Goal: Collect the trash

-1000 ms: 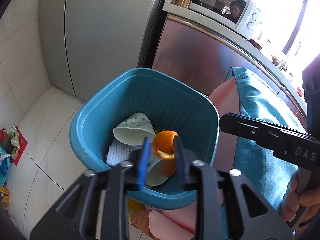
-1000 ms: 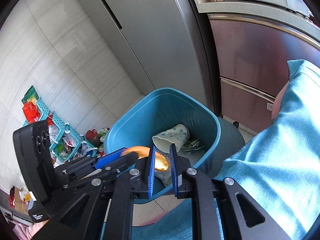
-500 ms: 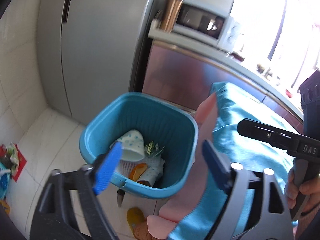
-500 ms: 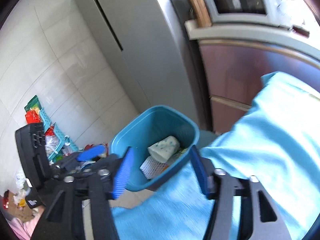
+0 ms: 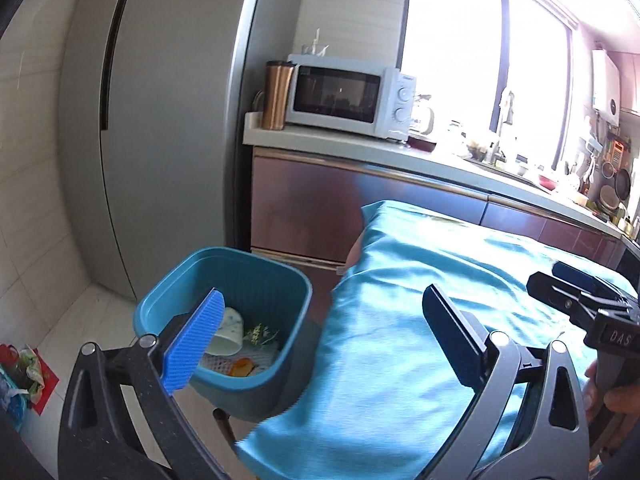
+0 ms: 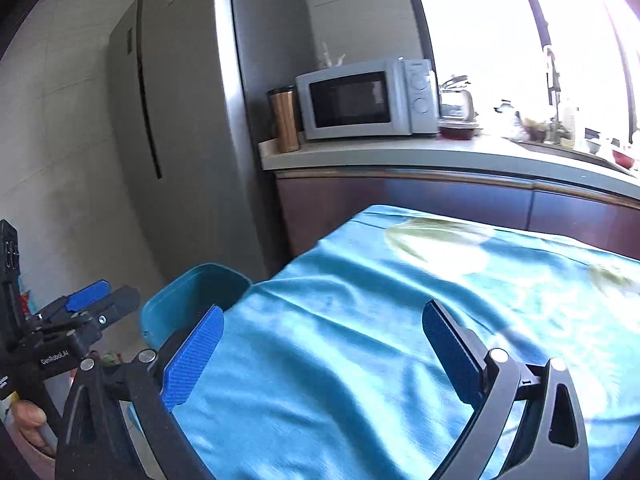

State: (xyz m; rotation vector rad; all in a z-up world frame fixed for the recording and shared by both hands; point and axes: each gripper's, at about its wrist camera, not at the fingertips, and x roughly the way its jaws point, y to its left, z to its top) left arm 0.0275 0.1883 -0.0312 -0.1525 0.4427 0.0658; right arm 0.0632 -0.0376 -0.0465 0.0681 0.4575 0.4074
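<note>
A blue bin (image 5: 260, 258) stands on the floor beside the teal-covered table (image 5: 420, 320). Inside lie an orange peel (image 5: 242, 368), a white dotted paper cup (image 5: 229, 332), white foam netting (image 5: 214, 360) and a green wrapper (image 5: 260, 334). My left gripper (image 5: 323, 296) hangs above the bin's near edge and the table corner, its jaws opening wide with nothing between them. My right gripper (image 6: 324, 309) is over the cloth (image 6: 400, 320) to the bin's (image 6: 192, 300) right, its jaws opening too and holding nothing. Each wrist view shows the other gripper at its edge.
A grey fridge (image 5: 160, 140) rises behind the bin. On the counter (image 5: 360, 148) sit a microwave (image 5: 344, 96) and a copper tumbler (image 5: 278, 96). Dishes crowd the sink area (image 5: 520, 168) under the window. Bags and packets (image 5: 20, 368) lie on the floor at left.
Both grippers went from nearly shut to wide open. The orange peel left the left gripper and now lies in the bin. Both pulled back and up, turning towards the table.
</note>
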